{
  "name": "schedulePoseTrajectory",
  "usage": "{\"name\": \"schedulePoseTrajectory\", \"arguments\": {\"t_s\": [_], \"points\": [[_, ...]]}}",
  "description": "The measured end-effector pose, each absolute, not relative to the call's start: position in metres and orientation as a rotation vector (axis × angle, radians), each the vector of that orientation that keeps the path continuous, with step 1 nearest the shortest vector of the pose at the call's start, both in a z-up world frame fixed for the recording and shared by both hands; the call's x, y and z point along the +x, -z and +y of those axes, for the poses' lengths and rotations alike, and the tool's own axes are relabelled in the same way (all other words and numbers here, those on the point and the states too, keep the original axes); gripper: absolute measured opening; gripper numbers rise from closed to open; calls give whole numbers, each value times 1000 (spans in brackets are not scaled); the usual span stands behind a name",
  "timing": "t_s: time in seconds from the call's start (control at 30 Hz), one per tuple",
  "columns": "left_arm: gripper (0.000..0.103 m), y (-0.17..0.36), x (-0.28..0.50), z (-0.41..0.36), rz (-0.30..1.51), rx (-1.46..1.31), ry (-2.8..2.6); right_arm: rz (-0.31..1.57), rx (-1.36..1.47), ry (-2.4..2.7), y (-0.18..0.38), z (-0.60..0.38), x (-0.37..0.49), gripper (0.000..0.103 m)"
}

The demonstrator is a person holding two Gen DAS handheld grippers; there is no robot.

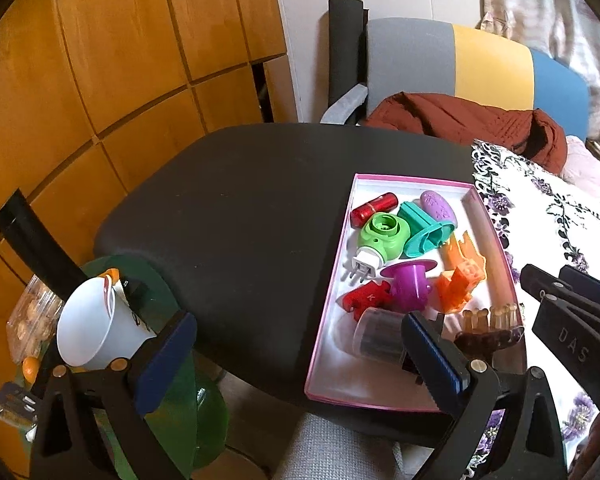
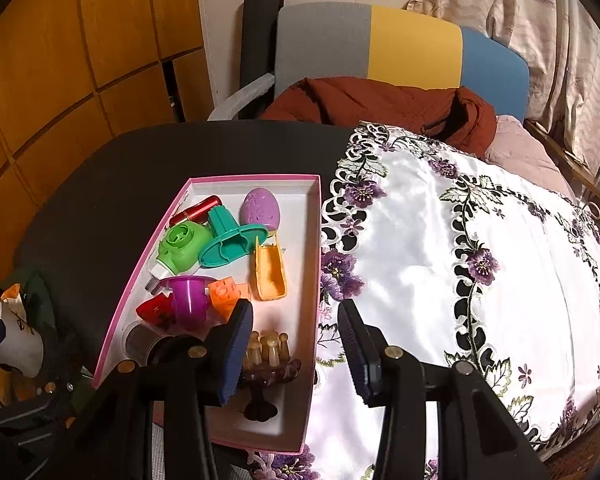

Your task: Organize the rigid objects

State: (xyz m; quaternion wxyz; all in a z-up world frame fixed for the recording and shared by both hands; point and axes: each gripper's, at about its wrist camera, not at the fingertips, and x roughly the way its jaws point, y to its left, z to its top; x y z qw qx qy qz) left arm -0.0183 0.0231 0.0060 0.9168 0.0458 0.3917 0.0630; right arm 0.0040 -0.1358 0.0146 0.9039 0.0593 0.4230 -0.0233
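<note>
A pink-rimmed white box (image 1: 332,280) (image 2: 314,264) lies on a dark round table (image 1: 240,208) (image 2: 100,200). It holds several rigid objects: a red cylinder (image 1: 374,209) (image 2: 198,210), a purple egg (image 1: 438,206) (image 2: 260,208), a green plug-in device (image 1: 380,238) (image 2: 182,250), a teal holder (image 1: 426,232) (image 2: 230,240), a magenta cup (image 1: 410,282) (image 2: 188,300), orange pieces (image 1: 460,280) (image 2: 270,272) and a brown comb (image 1: 486,332) (image 2: 268,364). My left gripper (image 1: 296,364) is open and empty over the table's near edge. My right gripper (image 2: 296,356) is open and empty above the box's near right rim.
A white embroidered cloth (image 2: 480,260) (image 1: 548,208) covers the table's right part. A white cup (image 1: 96,328) stands on a green stand at left. A chair with a red-brown jacket (image 2: 380,100) (image 1: 460,116) is behind the table. Wood panelling (image 1: 80,80) is at left.
</note>
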Motion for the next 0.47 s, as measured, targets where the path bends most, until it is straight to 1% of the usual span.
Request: {"name": "schedulePoseTrajectory", "arguments": {"t_s": [0.33, 0.47], "points": [[103, 1, -13, 27, 853, 60, -115, 874, 116, 43, -13, -134, 6, 45], [103, 1, -15, 27, 839, 66, -132, 874, 118, 44, -13, -135, 6, 44]]}}
